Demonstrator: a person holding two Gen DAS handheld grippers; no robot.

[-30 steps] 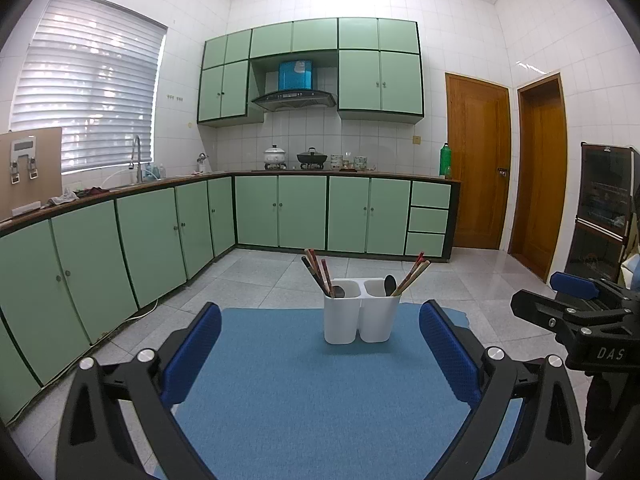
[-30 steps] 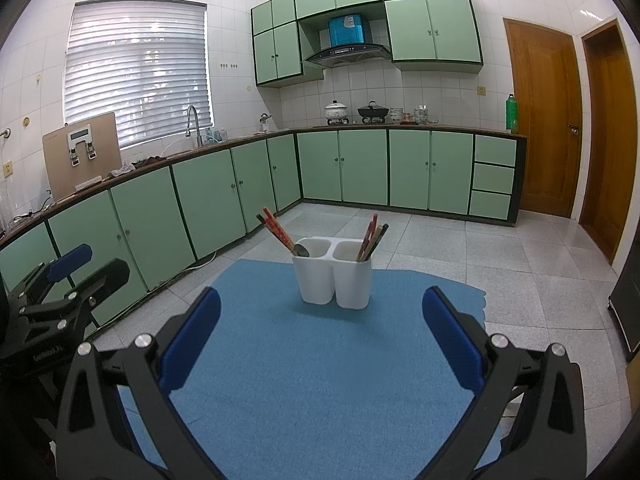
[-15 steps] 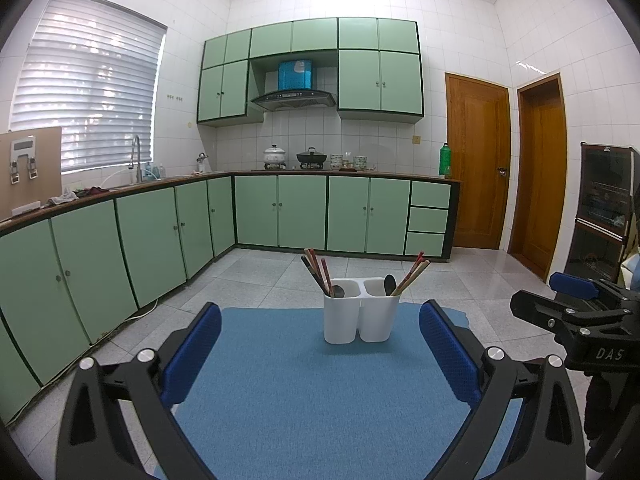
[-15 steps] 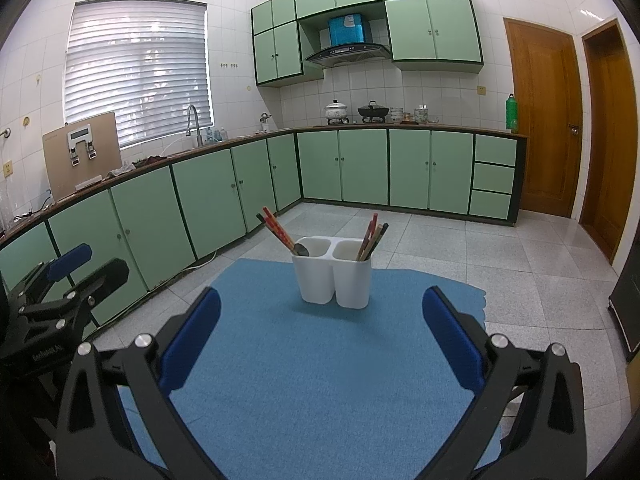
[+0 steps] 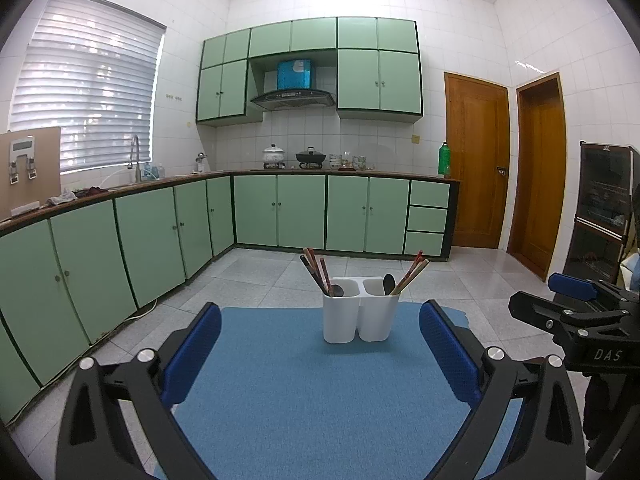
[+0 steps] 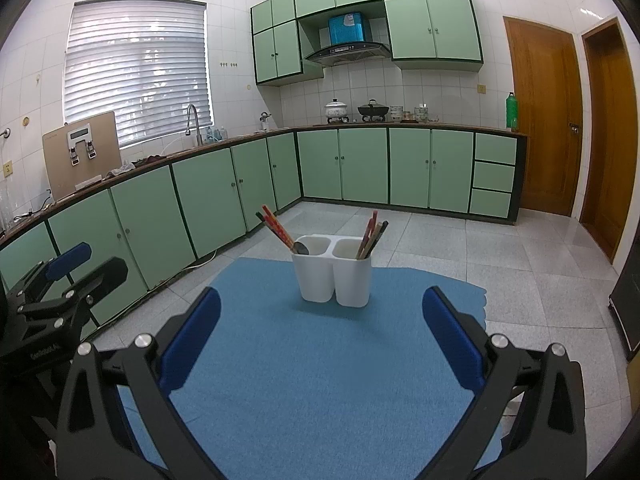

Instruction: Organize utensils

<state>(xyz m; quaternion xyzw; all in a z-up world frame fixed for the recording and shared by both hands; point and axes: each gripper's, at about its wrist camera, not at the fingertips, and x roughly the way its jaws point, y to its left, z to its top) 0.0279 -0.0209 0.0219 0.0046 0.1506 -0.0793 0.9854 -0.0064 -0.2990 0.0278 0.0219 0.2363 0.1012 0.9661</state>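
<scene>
A white two-compartment utensil holder (image 5: 360, 312) stands upright near the far end of a blue mat (image 5: 304, 392); it also shows in the right wrist view (image 6: 331, 272). Chopsticks (image 5: 314, 270) and a dark spoon (image 5: 337, 290) lean in its left cup; more chopsticks (image 5: 414, 270) and a spoon (image 5: 389, 282) sit in the right cup. My left gripper (image 5: 319, 354) is open and empty, well short of the holder. My right gripper (image 6: 320, 338) is open and empty, also short of it.
The mat lies on a surface above a grey tiled floor (image 6: 520, 264). Green cabinets (image 5: 132, 236) run along the left and back. Wooden doors (image 5: 476, 160) are at the right. Each gripper shows at the edge of the other's view: the right gripper (image 5: 576, 316), the left gripper (image 6: 52, 292).
</scene>
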